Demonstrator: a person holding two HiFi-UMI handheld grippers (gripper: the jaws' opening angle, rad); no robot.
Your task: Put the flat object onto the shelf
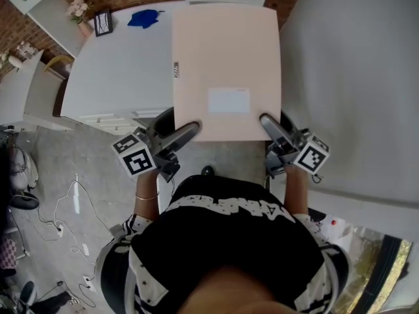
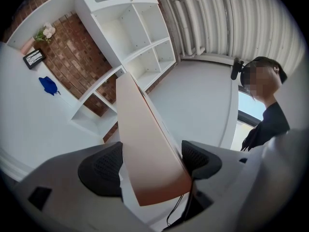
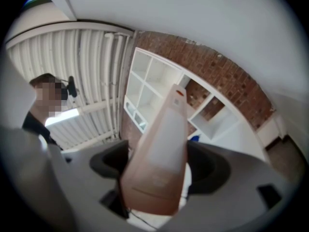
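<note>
A white desk (image 1: 111, 70) fills the upper left of the head view. Its near edge runs above a grey floor (image 1: 65, 175) strewn with thin cables. Past the desk's far right corner stands a white shelf (image 2: 130, 37) of open square compartments, set against a red brick wall (image 2: 63, 52). All the compartments that show are bare.

The flat object (image 1: 226, 57) is a wide, thin, pale pink box. It is carried roughly level in front of the person, not on the shelf. From above it covers the desk's right edge, with its far edge pointing toward the shelf's foot. Whether its underside touches the desk cannot be told. A pale rectangular label (image 1: 228, 101) sits near its near edge, and a small dark tag (image 1: 176, 69) lies on its left edge.

The left tool (image 1: 186, 131) is clenched on the box's near left corner. In the left gripper view the box runs edge-on between the two dark pads (image 2: 101, 170), one against each face. The right tool (image 1: 272, 126) is clamped the same way on the near right corner, and its own view shows the box wedged between its jaws.

Along the desk's far edge lies a small blue thing (image 1: 145, 18). A dark picture frame (image 1: 103, 23) stands to its left. A little bunch of pale flowers (image 1: 77, 8) sits at the far left corner.
</note>
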